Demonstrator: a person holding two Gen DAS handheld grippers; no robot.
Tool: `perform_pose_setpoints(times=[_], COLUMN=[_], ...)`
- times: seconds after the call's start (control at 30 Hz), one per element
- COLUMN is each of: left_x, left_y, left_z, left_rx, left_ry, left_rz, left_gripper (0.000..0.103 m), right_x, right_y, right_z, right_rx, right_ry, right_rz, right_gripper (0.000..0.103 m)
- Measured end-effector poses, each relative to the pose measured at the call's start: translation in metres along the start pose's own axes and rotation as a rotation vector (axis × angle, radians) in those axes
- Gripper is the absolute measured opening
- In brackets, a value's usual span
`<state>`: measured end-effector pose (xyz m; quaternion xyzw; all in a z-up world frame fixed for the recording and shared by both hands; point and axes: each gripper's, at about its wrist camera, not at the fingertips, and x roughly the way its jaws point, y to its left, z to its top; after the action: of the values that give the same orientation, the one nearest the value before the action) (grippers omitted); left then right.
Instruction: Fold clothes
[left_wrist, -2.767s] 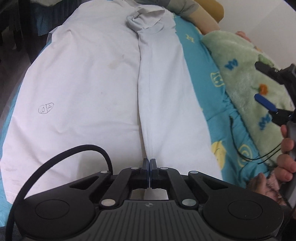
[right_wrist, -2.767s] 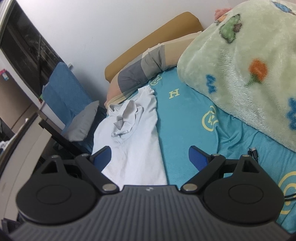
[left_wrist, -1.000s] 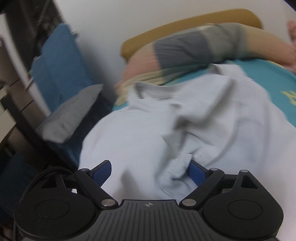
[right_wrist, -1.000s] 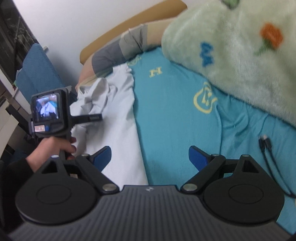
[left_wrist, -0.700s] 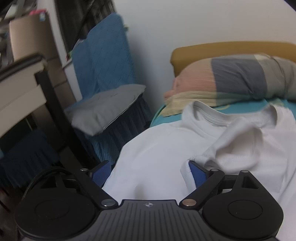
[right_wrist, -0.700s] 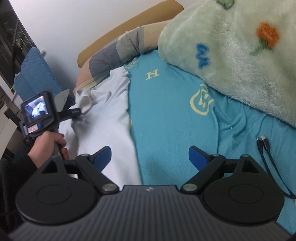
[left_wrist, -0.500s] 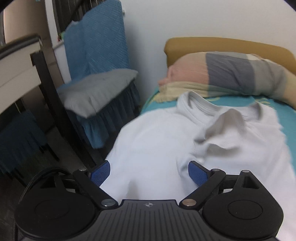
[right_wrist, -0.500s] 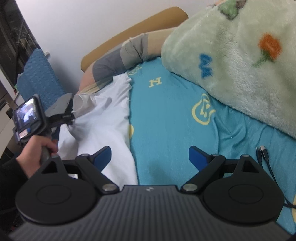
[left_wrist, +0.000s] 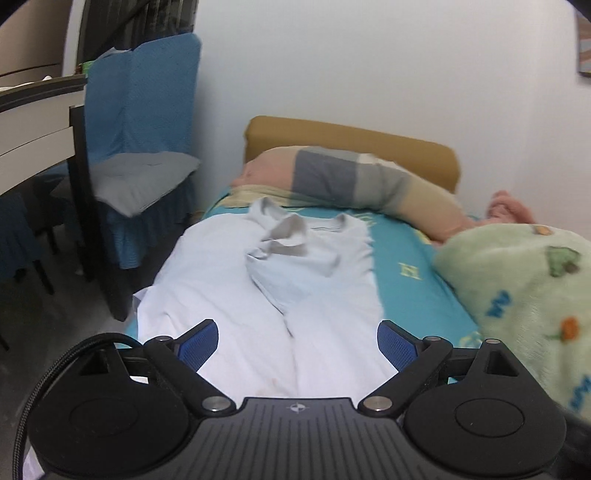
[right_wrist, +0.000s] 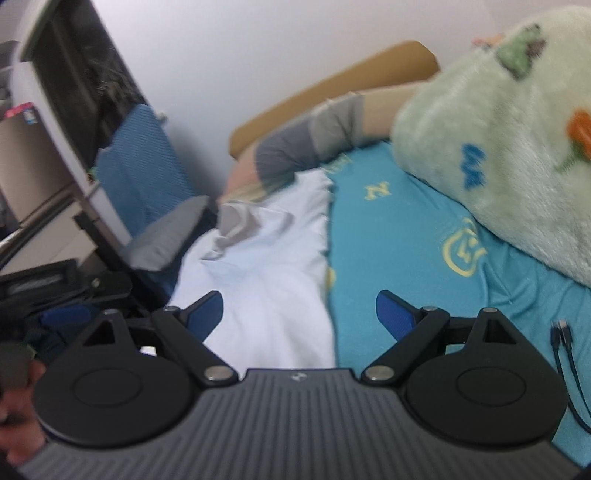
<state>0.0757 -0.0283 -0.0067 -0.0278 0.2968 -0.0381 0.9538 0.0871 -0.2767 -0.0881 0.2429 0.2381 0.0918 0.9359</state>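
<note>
- Garment: pale blue-white cotton T-shirt (left_wrist: 236, 291), lying lengthwise on the bed, filling the centre of the left wrist frame; collar toward the headboard, right side flap laid over toward the middle, a sleeve bunched in a crumpled knot (left_wrist: 284, 240) just below the collar.
- Left hand-held gripper (left_wrist: 297, 341): blue pads spread wide, holding nothing, poised over the lower half of the shirt.
- Right hand-held gripper (right_wrist: 299, 310): pads likewise spread, empty, straddling the shirt's right edge (right_wrist: 327, 258) in the lower centre of its frame.
- Step, as judged: one lengthwise fold lies in place, the other side lies flat; the bunched sleeve spoils it. Doing this well calls for flattening that knot before any further fold, pinching fabric at an edge rather than mid-panel, and keeping the fold line straight.
- Bed: turquoise sheet with yellow printed motifs (right_wrist: 406, 229); soft, so cloth may drag and wrinkle.
- Upper frame: striped grey-and-beige bolster pillow (left_wrist: 354, 181) against a mustard headboard (left_wrist: 351, 136).
- Right of frame: green fleece blanket with cartoon prints (left_wrist: 524, 280).
- Lower right, right wrist view: black charging cables (right_wrist: 565, 343).
- Left of frame: blue-covered chair with a grey cushion (left_wrist: 144, 177); plain white wall behind.
</note>
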Motion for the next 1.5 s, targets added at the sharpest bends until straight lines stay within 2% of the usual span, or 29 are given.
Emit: perform_pose_setpoints(times=[0.13,0.2,0.27,0.4,0.47,0.53,0.67,0.77,0.87,1.0,1.03,1.07,1.1,1.13,1.17,1.23,1.33,1.37,1.43,1.47,1.5], left_x=[-0.013,-0.014,-0.01,0.0,0.007,0.011,0.028,0.047,0.063,0.072,0.074,0.077,0.079,0.081,0.083,0.088,0.095,0.094,0.091,0.089,0.087], left_y=[0.007,0.014,0.023,0.034,0.039,0.05,0.076,0.101,0.117,0.13,0.133,0.136,0.139,0.143,0.146,0.152,0.162,0.162,0.163,0.163,0.164], left_z=[-0.006,-0.006,-0.007,-0.008,-0.007,-0.006,-0.011,-0.014,-0.017,-0.02,-0.021,-0.022,-0.023,-0.023,-0.024,-0.026,-0.029,-0.028,-0.027,-0.027,-0.027], left_rx=[0.014,0.014,0.006,-0.012,-0.027,-0.053,-0.12,-0.234,-0.281,-0.325,-0.336,-0.347,-0.358,-0.369,-0.38,-0.402,-0.435,-0.436,-0.438,-0.439,-0.442], left_ry=[-0.026,-0.028,-0.033,-0.043,-0.049,-0.07,-0.045,0.001,0.015,0.028,0.031,0.034,0.037,0.04,0.044,0.05,0.059,0.057,0.049,0.044,0.04], left_rz=[0.0,-0.023,-0.028,-0.01,0.018,0.01,0.017,0.003,0.018,0.03,0.033,0.036,0.039,0.042,0.045,0.051,0.06,0.062,0.069,0.073,0.076], left_gripper=[0.095,0.095,0.095,0.095,0.094,0.094,0.094,0.094,0.094,0.094,0.094,0.094,0.094,0.094,0.094,0.094,0.094,0.094,0.094,0.094,0.094], right_x=[-0.008,-0.008,-0.007,0.023,0.047,0.075,0.152,0.214,0.269,0.323,0.333,0.343,0.351,0.357,0.363,0.367,0.357,0.352,0.345,0.34,0.333], right_y=[0.007,0.012,0.016,0.027,0.035,0.045,0.074,0.093,0.109,0.123,0.128,0.132,0.138,0.146,0.155,0.173,0.191,0.195,0.198,0.198,0.198], right_z=[0.002,0.004,0.006,0.012,0.017,0.025,0.045,0.058,0.064,0.067,0.067,0.067,0.067,0.066,0.066,0.065,0.07,0.071,0.071,0.069,0.066], right_rx=[-0.022,-0.026,-0.028,-0.047,-0.061,-0.081,-0.141,-0.146,-0.207,-0.28,-0.3,-0.32,-0.341,-0.366,-0.394,-0.434,-0.448,-0.454,-0.483,-0.503,-0.528], right_ry=[-0.007,0.003,0.016,0.11,0.145,0.153,0.157,0.157,0.16,0.184,0.194,0.205,0.212,0.218,0.224,0.22,0.162,0.143,0.141,0.143,0.15], right_rz=[0.033,0.044,0.053,0.074,0.091,0.102,0.101,0.065,-0.006,-0.074,-0.075,-0.077,-0.072,-0.062,-0.046,0.001,0.069,0.081,0.065,0.055,0.062], right_gripper=[0.091,0.084,0.083,0.083,0.083,0.083,0.083,0.083,0.081,0.065,0.053,0.047,0.034,0.028,0.026,0.026,0.029,0.034,0.079,0.082,0.079])
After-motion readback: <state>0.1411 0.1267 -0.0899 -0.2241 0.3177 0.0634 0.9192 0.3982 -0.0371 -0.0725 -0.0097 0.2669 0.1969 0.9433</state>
